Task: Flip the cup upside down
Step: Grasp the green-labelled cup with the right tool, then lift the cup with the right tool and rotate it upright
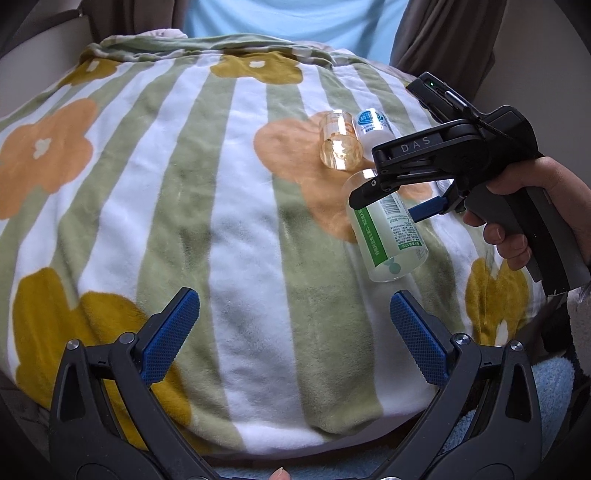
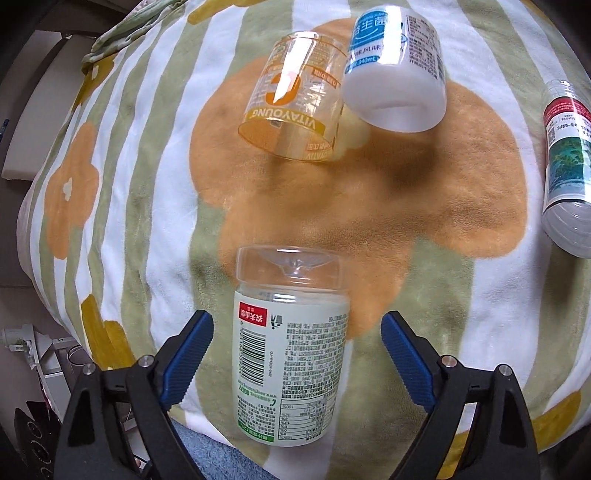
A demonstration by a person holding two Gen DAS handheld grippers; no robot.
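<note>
A clear cup with a green and white label (image 2: 291,354) stands base up on the flowered blanket (image 2: 369,206), between the open fingers of my right gripper (image 2: 297,363), which do not touch it. In the left wrist view the same cup (image 1: 388,229) sits under the right gripper (image 1: 391,205). An orange clear cup (image 2: 295,107) (image 1: 338,142) and a white cup with a blue label (image 2: 397,70) (image 1: 371,127) stand base up beyond it. My left gripper (image 1: 293,338) is open and empty, low over the blanket's near part.
A fourth cup with a red and green label (image 2: 567,173) stands at the right edge. The blanket (image 1: 221,206) covers a rounded cushion. A person in a light blue shirt (image 1: 295,18) sits behind it. Clutter and cables (image 2: 33,354) lie at the lower left.
</note>
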